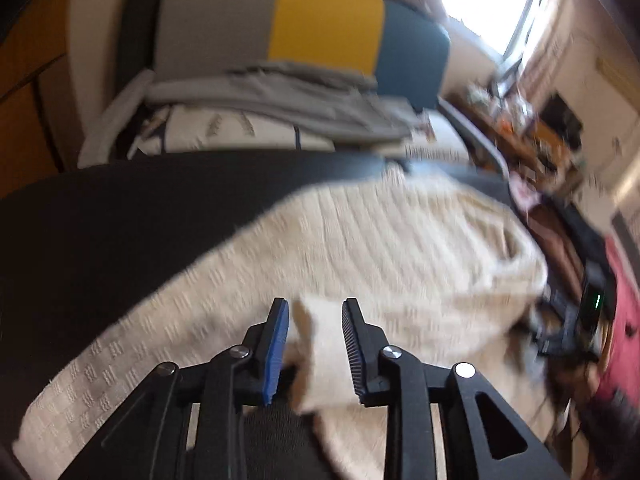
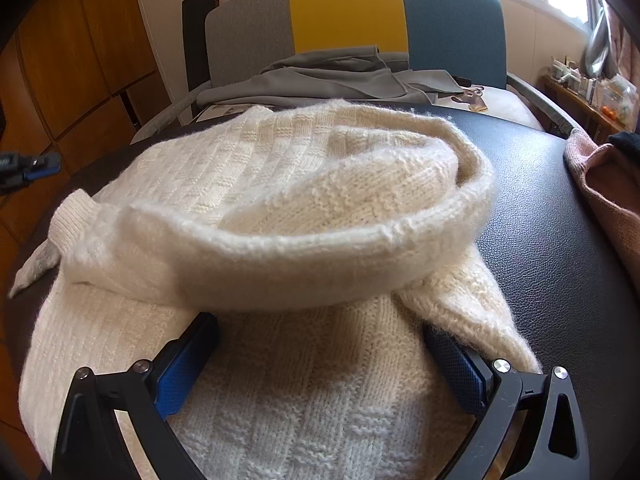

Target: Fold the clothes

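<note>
A cream knitted sweater (image 2: 280, 184) lies bunched on the black padded table (image 2: 560, 240), with a thick rolled fold (image 2: 320, 264) across its middle. My right gripper (image 2: 320, 332) is wide open low over the knit, its blue pads (image 2: 180, 372) either side of the fabric just in front of that fold. In the blurred left wrist view the sweater (image 1: 360, 240) spreads across the table (image 1: 120, 208). A ribbed cuff (image 1: 320, 356) shows between the fingers of my left gripper (image 1: 314, 312), which stand apart and do not pinch it. The left gripper (image 2: 28, 166) shows at the right wrist view's far left, beside the sweater's cuff (image 2: 72, 216).
Behind the table stands a grey, yellow and blue chair (image 2: 348, 12) stacked with grey clothes (image 2: 320, 76). A pink garment (image 2: 600, 184) lies at the table's right edge. Wooden cabinets (image 2: 80, 60) stand to the left, a cluttered shelf (image 2: 588, 88) under the window.
</note>
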The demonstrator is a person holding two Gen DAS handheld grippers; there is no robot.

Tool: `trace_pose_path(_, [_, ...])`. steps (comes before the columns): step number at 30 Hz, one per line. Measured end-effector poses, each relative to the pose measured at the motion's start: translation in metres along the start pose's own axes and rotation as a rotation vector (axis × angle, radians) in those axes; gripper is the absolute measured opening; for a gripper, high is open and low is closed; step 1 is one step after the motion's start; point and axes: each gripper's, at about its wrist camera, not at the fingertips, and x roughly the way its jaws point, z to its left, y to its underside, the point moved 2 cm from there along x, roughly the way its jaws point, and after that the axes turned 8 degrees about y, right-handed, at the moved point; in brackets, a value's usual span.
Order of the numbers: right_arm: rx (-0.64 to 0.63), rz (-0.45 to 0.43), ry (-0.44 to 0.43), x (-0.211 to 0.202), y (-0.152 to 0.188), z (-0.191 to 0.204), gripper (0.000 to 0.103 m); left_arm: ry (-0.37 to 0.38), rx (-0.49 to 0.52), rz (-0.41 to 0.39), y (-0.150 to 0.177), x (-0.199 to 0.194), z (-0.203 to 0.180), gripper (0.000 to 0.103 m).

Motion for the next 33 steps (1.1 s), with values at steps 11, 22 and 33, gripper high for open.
trace_pose_path(11, [-0.003,0.0,0.001,0.0,0.0,0.0,0.103,0.077,0.004,0.004,0.008,0.015,0.004,0.039])
trace_pose_path(22, [-0.001,-0.002,-0.004,0.0,-0.001,-0.002,0.103,0.046,-0.032,0.076,-0.007,0.045,0.001,0.009])
trace_pose_path(33, [0.021,-0.01,-0.037,-0.002,-0.001,-0.008,0.103,0.209,-0.365,-0.475,-0.023,-0.129,0.055,0.001])
